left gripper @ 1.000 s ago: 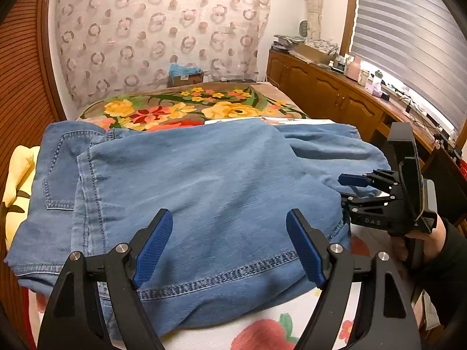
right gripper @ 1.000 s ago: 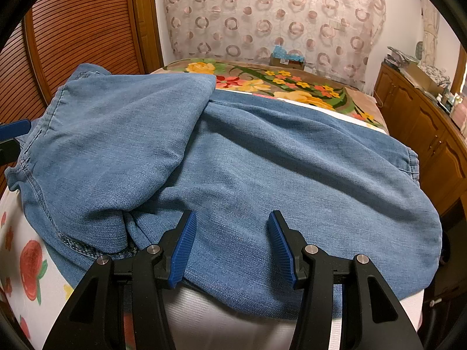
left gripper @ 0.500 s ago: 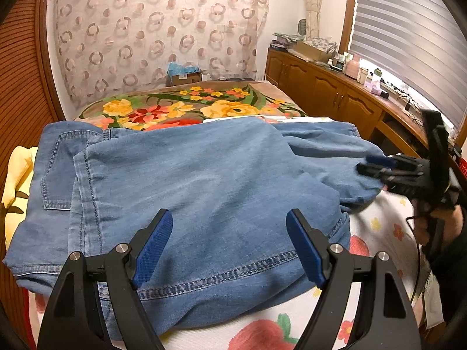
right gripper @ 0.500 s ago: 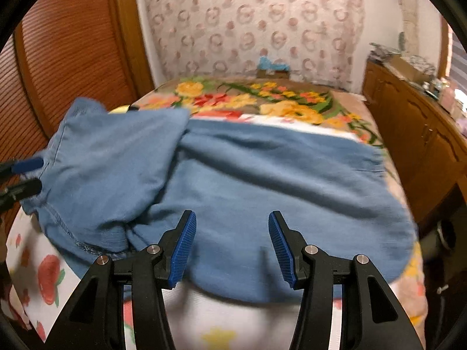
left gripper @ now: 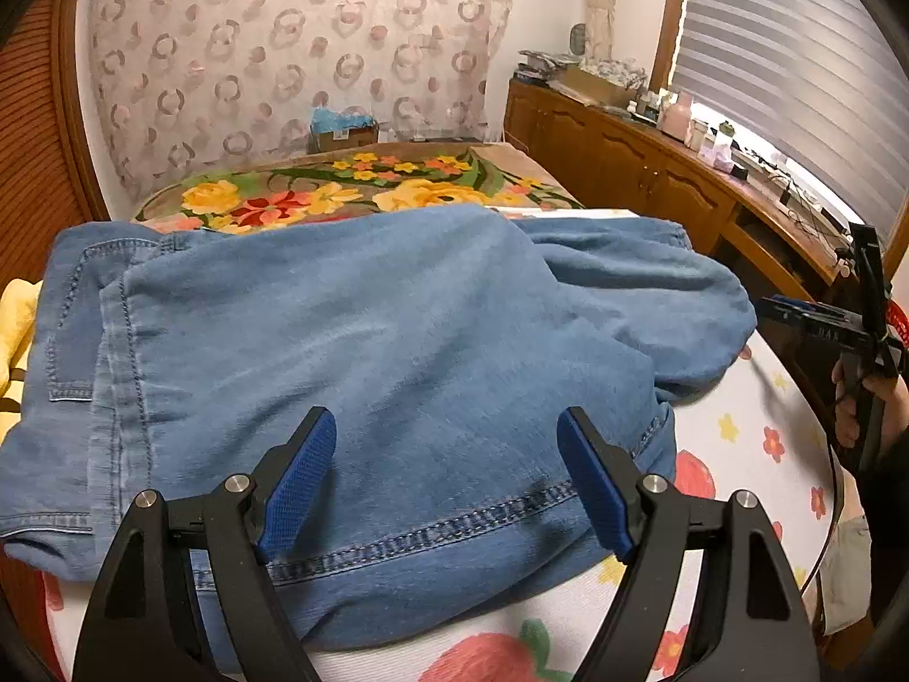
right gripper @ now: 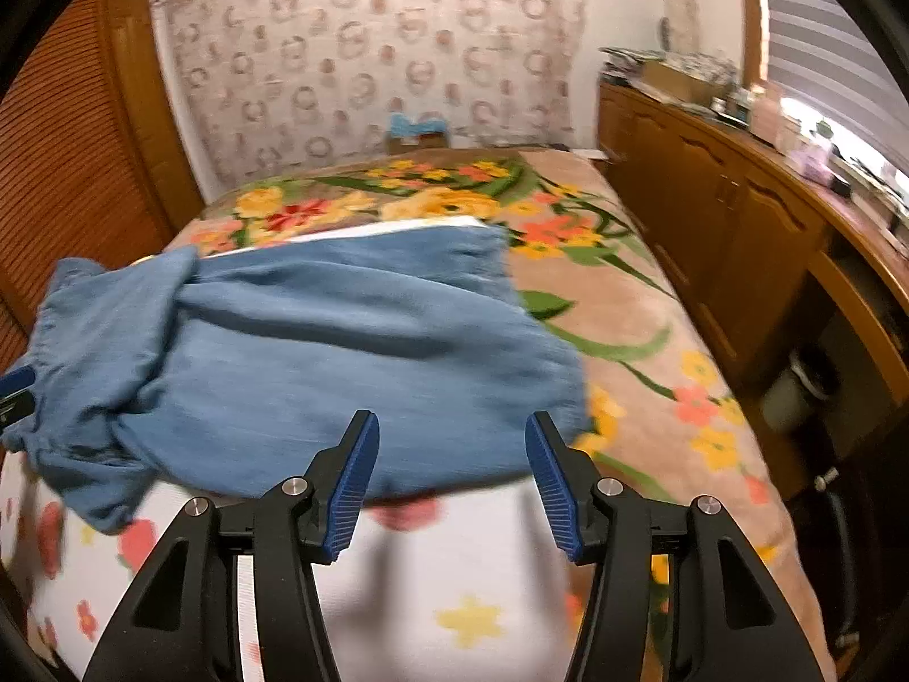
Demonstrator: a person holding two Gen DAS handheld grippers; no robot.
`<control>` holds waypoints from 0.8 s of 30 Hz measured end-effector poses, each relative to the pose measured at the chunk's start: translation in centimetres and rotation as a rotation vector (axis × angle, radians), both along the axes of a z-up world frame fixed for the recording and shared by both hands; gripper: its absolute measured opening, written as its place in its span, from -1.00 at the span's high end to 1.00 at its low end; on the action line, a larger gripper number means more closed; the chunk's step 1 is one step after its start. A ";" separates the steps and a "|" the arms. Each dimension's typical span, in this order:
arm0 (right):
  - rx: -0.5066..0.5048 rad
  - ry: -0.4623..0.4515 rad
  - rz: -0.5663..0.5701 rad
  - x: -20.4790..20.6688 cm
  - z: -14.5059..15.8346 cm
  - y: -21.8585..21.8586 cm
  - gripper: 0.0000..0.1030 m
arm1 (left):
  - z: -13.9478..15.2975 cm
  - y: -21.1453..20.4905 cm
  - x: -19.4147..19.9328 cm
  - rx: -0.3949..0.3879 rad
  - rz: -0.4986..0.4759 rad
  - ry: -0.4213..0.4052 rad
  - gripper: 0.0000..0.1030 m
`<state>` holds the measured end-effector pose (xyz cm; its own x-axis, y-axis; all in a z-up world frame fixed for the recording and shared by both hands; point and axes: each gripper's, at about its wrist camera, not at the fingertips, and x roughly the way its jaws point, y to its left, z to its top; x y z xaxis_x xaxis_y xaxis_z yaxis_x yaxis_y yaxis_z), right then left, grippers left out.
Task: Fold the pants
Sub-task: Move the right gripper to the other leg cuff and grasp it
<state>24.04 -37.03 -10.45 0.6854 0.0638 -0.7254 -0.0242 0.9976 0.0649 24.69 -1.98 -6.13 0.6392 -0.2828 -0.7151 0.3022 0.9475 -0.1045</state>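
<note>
One pants [left gripper: 369, 352], two grippers, jaws apart

Ahead of you the bed [right gripper: 642, 341] wears a flowered blanket [left gripper: 397, 182] of yellow and red blooms, with a white flower-print sheet [right gripper: 454, 597] at its near end and a yellow cloth [left gripper: 14, 312] at its left edge. A cardboard box [left gripper: 343, 133] sits at the far end against a ring-patterned curtain [left gripper: 295, 40]. To your right a cluttered wooden cabinet [right gripper: 738, 210] runs under a striped window blind [left gripper: 795, 57]; to your left stands a louvered wooden door [right gripper: 74, 142].
</note>
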 end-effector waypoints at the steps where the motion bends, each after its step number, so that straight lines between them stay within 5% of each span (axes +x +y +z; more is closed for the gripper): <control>1: 0.004 0.008 -0.010 0.1 -0.2 -0.8 -0.09 | -0.1 -0.1 0.1 0.001 -0.001 0.002 -0.57; 24: 0.152 0.149 -0.063 3.9 -1.6 -3.1 -0.09 | -1.8 0.0 0.3 0.007 -0.001 0.050 -0.57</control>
